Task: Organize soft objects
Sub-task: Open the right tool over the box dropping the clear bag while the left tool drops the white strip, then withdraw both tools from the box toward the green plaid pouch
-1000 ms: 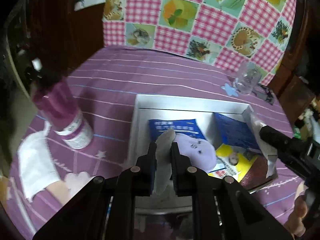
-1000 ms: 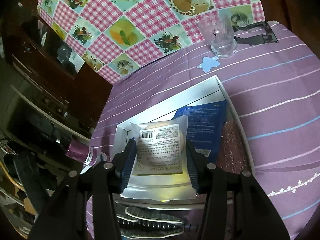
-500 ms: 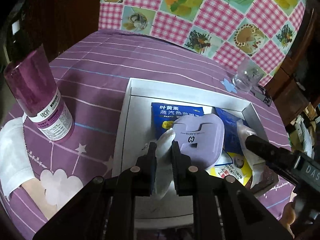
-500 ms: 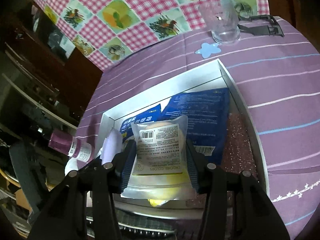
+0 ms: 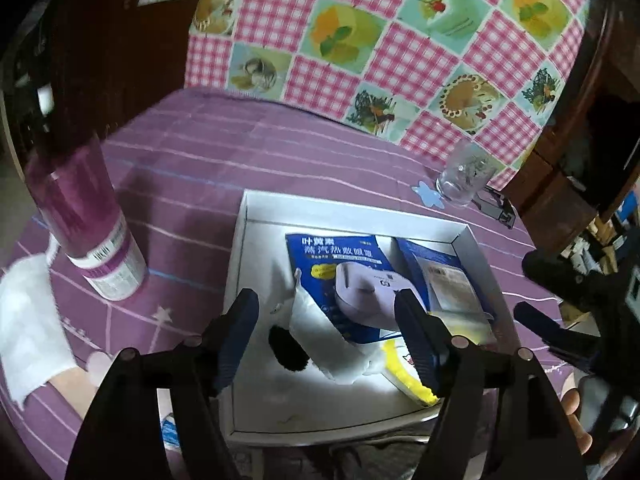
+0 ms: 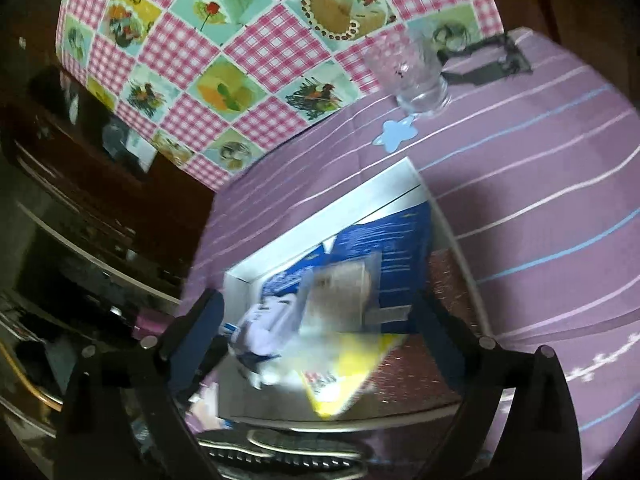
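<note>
Left gripper (image 5: 326, 338) jaws opening, nothing pinched: white pouch (image 5: 320, 340) lies loose between them in the white tray (image 5: 360, 210). Right gripper (image 6: 320, 336) opening too; clear packet (image 6: 340, 292) dropped below, free. Tray directly ahead of both.

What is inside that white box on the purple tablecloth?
The white box holds blue sachets, a lilac pouch, a white packet and a yellow packet. Whatever lies beneath them is covered.

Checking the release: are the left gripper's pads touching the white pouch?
Apart. The left wrist view shows the opening left gripper with gaps beside the white pouch.
</note>
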Available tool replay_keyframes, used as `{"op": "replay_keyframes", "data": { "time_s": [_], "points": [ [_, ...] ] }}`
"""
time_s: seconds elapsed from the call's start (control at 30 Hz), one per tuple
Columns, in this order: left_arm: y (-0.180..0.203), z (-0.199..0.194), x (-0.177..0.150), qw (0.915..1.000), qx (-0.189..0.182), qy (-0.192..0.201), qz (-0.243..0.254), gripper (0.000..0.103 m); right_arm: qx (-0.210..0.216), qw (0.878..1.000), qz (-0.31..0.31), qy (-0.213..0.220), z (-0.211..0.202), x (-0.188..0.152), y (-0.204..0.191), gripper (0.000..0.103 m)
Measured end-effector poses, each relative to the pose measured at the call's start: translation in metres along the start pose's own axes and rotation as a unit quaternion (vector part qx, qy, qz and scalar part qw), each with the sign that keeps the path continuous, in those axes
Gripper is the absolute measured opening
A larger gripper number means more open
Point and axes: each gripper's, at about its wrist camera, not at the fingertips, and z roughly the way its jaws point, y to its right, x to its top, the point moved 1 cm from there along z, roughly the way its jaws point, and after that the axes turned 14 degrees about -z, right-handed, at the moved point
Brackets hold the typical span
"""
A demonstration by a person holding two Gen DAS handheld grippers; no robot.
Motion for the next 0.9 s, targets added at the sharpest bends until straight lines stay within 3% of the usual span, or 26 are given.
{"op": "replay_keyframes", "data": {
  "time_s": [0.17, 0.33, 0.47, 0.6, 0.77, 0.9],
  "points": [
    [0.002, -0.015, 0.004, 0.9999, -0.011, 0.013, -0.003, 0.076, -0.018, 0.999, -0.045, 0.009, -0.01, 0.002, -0.011, 0.095],
    [-0.001, -0.023, 0.008, 0.9991, -0.033, 0.018, -0.018, 0.08, 0.05, 0.998, -0.045, 0.016, -0.013, 0.0, -0.015, 0.095],
    [-0.003, -0.028, 0.01, 0.998, -0.052, 0.019, -0.031, 0.08, -0.002, 0.998, -0.069, 0.007, -0.014, 0.0, -0.022, 0.095],
    [0.0, -0.035, 0.01, 0.9977, -0.056, 0.025, -0.027, 0.08, -0.016, 0.995, -0.1, 0.026, -0.022, 0.0, -0.032, 0.095],
    [0.005, -0.053, 0.002, 0.9977, -0.023, 0.063, -0.001, 0.08, -0.02, 0.986, -0.154, 0.055, -0.021, -0.007, -0.049, 0.095],
    [-0.001, -0.063, -0.007, 0.9958, 0.014, 0.086, 0.025, 0.08, -0.017, 0.98, -0.196, 0.025, -0.011, -0.012, -0.063, 0.095]
  ]
}}
